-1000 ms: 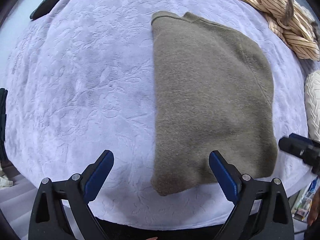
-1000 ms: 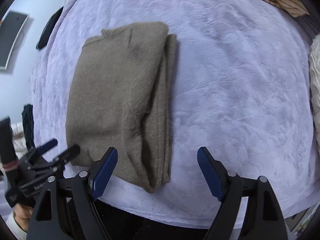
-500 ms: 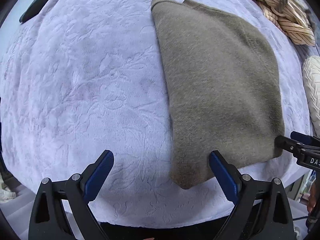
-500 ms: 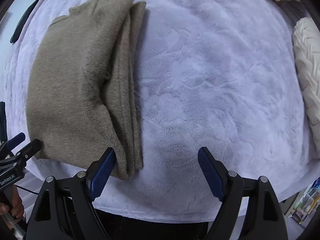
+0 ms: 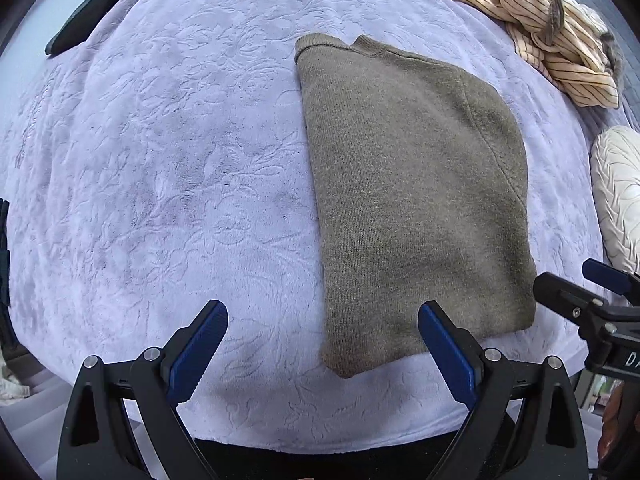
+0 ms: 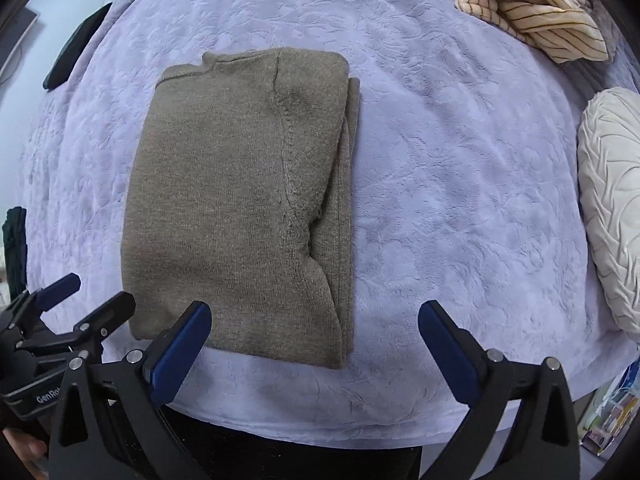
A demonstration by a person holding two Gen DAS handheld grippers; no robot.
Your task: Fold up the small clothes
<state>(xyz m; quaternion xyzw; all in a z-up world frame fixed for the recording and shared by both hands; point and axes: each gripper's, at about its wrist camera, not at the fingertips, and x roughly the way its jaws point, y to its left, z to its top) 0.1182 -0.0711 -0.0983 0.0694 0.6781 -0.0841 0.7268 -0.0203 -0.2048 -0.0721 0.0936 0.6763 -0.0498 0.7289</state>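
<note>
Both the left gripper (image 5: 323, 346) and right gripper (image 6: 314, 346) are gaping empty beside the olive sweater's (image 6: 240, 200) near hem, probably lining up its next fold.

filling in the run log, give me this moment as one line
stage: olive sweater folded, flat on lavender blanket | left gripper: open, empty | right gripper: open, empty | nearby: striped garment unfolded

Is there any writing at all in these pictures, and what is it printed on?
"GenRo", cut off: white letters on the black left gripper, seen from the right wrist.
"DA", cut off: white letters on the black right gripper, seen from the left wrist.
Colourful packaging at the lower right: too blurred to read.
</note>
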